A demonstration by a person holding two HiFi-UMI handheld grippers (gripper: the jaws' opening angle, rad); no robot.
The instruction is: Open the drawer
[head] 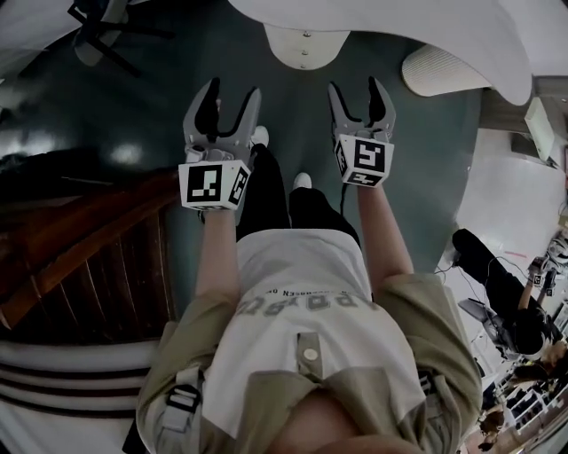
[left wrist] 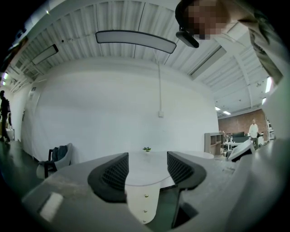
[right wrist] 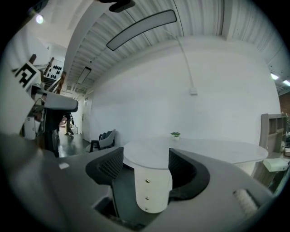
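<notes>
A white rounded drawer unit (head: 304, 46) with three small brass knobs down its front stands under a white table top (head: 399, 22), ahead of me across dark floor. My left gripper (head: 233, 89) and right gripper (head: 355, 86) are held side by side in the air, well short of the unit, both open and empty. In the left gripper view the left gripper (left wrist: 147, 170) frames the drawer unit (left wrist: 142, 204) between its black pads. The right gripper (right wrist: 146, 167) has the drawer unit (right wrist: 154, 186) between its jaws at a distance. All drawers look closed.
A wooden staircase (head: 80, 257) runs along my left. A dark chair (head: 98, 35) stands far left and a white ribbed seat (head: 439, 71) right of the table. A person (head: 497, 284) sits at the right. A small plant (right wrist: 175, 134) is on the table.
</notes>
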